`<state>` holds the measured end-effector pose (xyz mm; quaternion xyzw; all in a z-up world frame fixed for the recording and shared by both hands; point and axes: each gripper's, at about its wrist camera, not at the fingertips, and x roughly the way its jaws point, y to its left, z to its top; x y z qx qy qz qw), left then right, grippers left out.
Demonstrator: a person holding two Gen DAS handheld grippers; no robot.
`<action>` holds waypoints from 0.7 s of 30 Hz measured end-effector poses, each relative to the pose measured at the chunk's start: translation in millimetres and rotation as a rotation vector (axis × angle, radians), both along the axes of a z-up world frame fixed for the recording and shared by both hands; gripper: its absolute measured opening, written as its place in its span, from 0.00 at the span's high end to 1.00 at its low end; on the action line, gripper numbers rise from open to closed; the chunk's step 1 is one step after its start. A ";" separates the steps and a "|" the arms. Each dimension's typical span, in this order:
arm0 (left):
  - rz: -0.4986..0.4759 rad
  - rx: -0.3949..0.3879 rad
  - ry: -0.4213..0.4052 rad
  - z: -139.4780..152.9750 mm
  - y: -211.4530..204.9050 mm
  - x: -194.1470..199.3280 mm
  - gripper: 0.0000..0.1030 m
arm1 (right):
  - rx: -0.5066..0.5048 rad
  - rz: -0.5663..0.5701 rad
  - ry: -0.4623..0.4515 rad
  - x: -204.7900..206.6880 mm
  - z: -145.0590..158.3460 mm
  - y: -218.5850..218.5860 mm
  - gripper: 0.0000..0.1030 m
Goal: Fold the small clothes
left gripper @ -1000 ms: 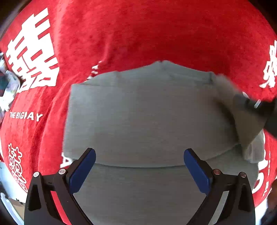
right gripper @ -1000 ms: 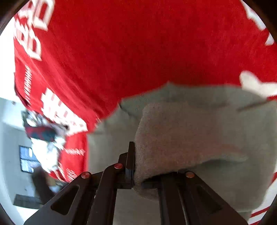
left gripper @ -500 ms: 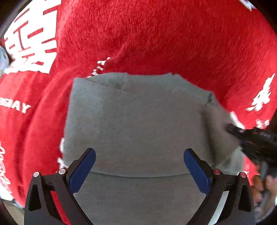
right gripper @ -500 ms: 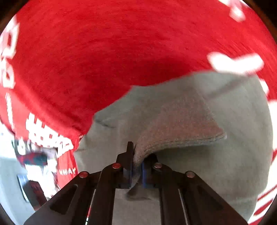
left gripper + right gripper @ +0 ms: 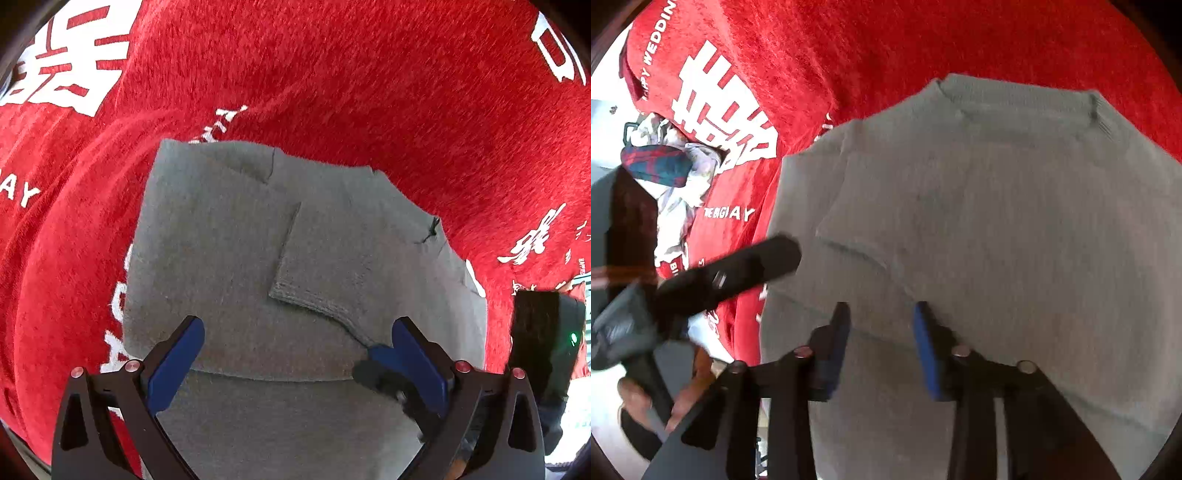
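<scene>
A small grey top [image 5: 240,229] lies flat on a red cloth [image 5: 332,74] with white print. One sleeve [image 5: 332,258] is folded across its body, cuff edge toward me. My left gripper [image 5: 297,350] hovers open over the garment's lower part, with nothing between its blue pads. My right gripper [image 5: 882,325] sits just above the same grey top [image 5: 997,221]; its jaws are opening and the pads press on nothing. A right-gripper fingertip [image 5: 382,356] shows beside the left gripper's right finger. One left-gripper finger [image 5: 757,258] crosses the garment's left edge.
A heap of mixed clothes [image 5: 668,166] lies off the red cloth's left edge [image 5: 646,74] in the right wrist view. A hand [image 5: 631,398] grips the left tool at the lower left. White floor shows beyond the cloth.
The right gripper carried the sleeve across the top, laid it flat and let go, its jaws parting. The left gripper drifted slightly and stayed open.
</scene>
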<state>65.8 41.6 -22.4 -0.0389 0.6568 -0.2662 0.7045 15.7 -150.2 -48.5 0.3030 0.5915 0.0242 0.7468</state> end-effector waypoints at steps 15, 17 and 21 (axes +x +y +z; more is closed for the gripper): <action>-0.037 0.044 0.017 -25.9 -53.2 13.5 0.22 | 0.295 -0.702 0.050 -190.2 -12.4 -136.5 0.55; -0.047 0.085 0.026 -26.2 -53.8 15.5 0.75 | 0.320 -0.772 0.028 -201.5 -14.6 -142.0 0.55; -0.033 0.035 0.036 -17.1 -39.6 15.7 0.84 | 0.296 -0.881 -0.014 -214.5 -11.6 -154.6 0.65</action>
